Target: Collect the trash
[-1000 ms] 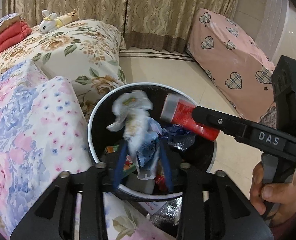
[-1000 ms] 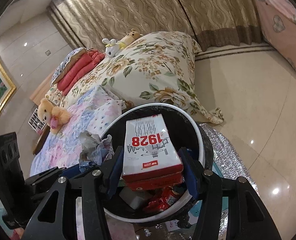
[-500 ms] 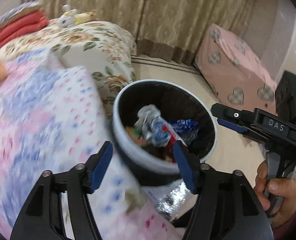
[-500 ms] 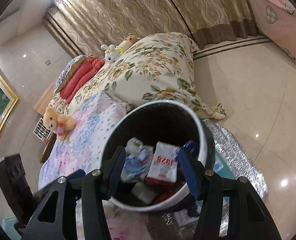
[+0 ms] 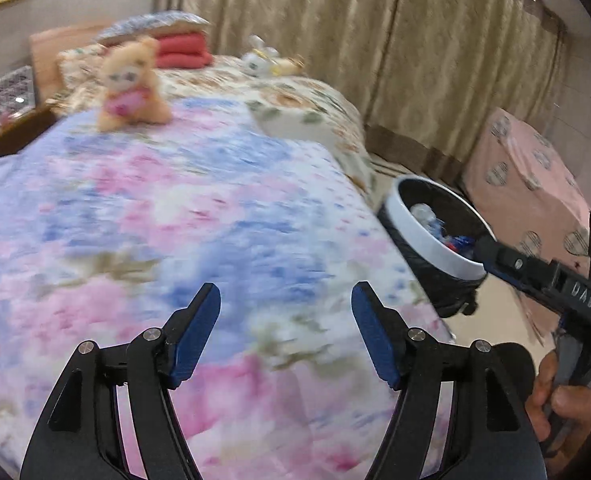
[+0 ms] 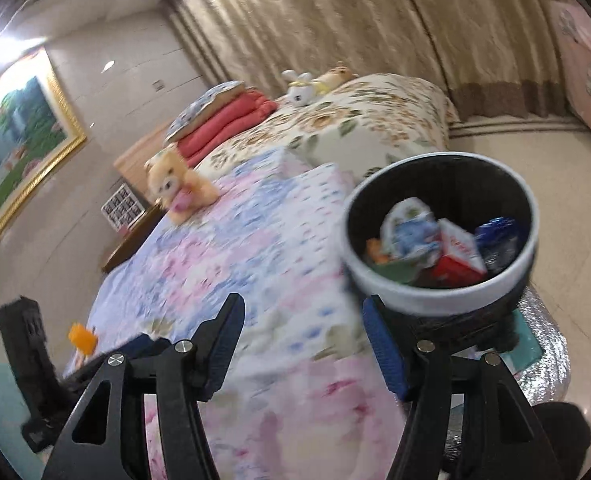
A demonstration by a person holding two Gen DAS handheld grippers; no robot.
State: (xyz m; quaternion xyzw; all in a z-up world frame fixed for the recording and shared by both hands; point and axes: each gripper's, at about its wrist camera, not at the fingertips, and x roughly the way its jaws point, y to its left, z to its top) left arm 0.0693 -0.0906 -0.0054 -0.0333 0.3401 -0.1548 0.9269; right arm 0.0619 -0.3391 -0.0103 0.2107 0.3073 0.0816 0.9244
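A black trash bin with a white rim [image 6: 531, 256] stands on the floor beside the bed; it also shows in the left wrist view [image 5: 415, 232]. Inside lie a red-and-white box [image 6: 457, 256], a crumpled white-blue wrapper [image 6: 409, 230] and a blue wrapper [image 6: 495, 240]. My left gripper [image 5: 285, 332] is open and empty over the flowered quilt [image 5: 175, 220]. My right gripper [image 6: 301, 344] is open and empty, left of the bin. A small orange item [image 6: 81, 338] lies on the quilt at far left.
A teddy bear [image 5: 129, 84] sits on the quilt, with red folded blankets [image 5: 179, 50] and small plush toys [image 6: 315, 84] behind. A pink heart-patterned cover [image 5: 527, 196] stands right of the bin. Silver foil [image 6: 543, 360] lies under the bin. Curtains line the back wall.
Both grippers opened and dropped their trash into the bin: the crumpled wrapper from the left, the red-and-white box from the right. Both then swung left, away from the bin, over the quilt.
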